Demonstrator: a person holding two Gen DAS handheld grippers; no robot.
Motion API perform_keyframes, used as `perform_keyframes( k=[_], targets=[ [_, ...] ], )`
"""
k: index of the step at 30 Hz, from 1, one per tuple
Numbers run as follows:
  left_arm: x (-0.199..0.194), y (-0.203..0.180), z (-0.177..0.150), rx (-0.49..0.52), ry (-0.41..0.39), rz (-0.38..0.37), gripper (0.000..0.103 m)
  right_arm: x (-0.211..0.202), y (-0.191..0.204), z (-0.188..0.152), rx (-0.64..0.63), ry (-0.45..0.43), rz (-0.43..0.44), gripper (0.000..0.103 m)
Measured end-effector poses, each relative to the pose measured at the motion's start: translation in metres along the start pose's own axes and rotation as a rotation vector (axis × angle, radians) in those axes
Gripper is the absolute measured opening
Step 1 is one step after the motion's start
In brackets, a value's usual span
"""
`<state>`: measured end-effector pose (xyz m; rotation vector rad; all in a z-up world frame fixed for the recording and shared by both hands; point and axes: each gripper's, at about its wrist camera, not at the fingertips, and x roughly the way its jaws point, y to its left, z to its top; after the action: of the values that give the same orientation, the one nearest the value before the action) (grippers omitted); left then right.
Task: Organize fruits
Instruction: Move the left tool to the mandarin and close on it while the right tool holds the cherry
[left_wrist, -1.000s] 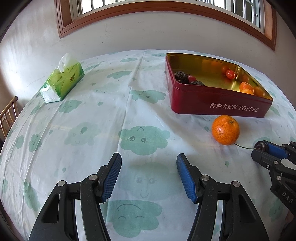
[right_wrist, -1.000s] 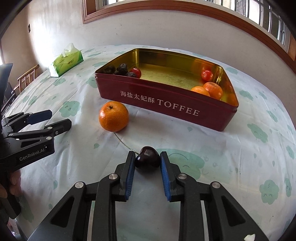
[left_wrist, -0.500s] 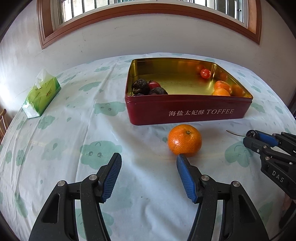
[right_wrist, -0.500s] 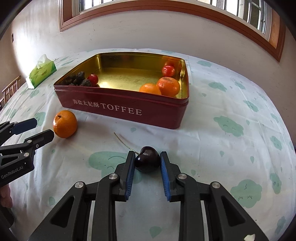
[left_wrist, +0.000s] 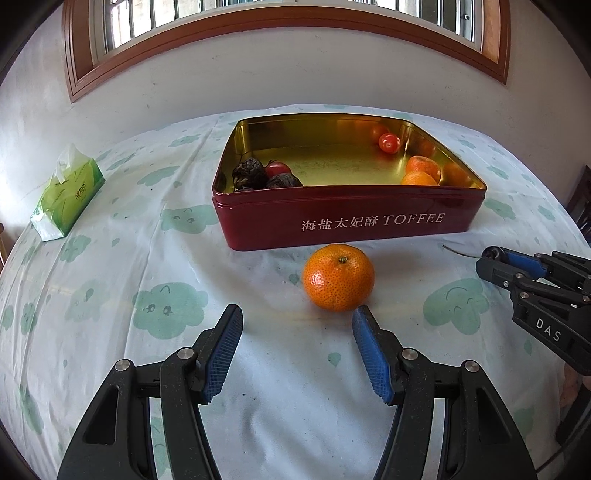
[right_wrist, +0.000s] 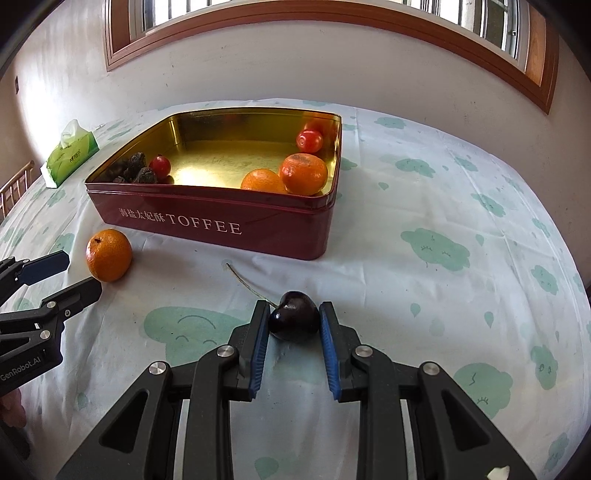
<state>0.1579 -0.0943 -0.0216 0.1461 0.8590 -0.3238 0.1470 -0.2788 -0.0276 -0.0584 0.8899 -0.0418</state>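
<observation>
A red toffee tin (left_wrist: 369, 221) (right_wrist: 221, 225) stands open on the table, holding dark fruits, cherry tomatoes and two tangerines. A loose tangerine (left_wrist: 338, 277) (right_wrist: 109, 254) lies in front of the tin. My left gripper (left_wrist: 297, 325) is open and empty, just short of the tangerine, which sits ahead of its right finger. My right gripper (right_wrist: 294, 317) is shut on a dark cherry (right_wrist: 294, 315) with a long stem, held low over the cloth, right of the tangerine. The right gripper also shows in the left wrist view (left_wrist: 495, 260).
A green tissue pack (left_wrist: 68, 194) (right_wrist: 70, 153) lies at the far left of the table. A white cloth with green cloud prints covers the table (left_wrist: 147, 258). A wall with a wooden window frame stands behind. A chair back (right_wrist: 14, 188) shows at the left edge.
The left gripper has swung right and moved closer, bringing the tangerine and the tin ahead of it. The right gripper has shifted right with the cherry still held. Both jaws are unchanged.
</observation>
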Motion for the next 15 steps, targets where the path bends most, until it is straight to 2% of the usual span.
perform_keyframes(
  k=[6, 15],
  targets=[
    [0.004, -0.009, 0.003, 0.007, 0.002, -0.017, 0.063, 0.000, -0.001, 0.000, 0.006, 0.000, 0.007, 0.025],
    [0.021, -0.022, 0.022, 0.010, 0.005, 0.003, 0.063, 0.000, -0.001, 0.000, 0.007, 0.001, 0.007, 0.025]
  ],
)
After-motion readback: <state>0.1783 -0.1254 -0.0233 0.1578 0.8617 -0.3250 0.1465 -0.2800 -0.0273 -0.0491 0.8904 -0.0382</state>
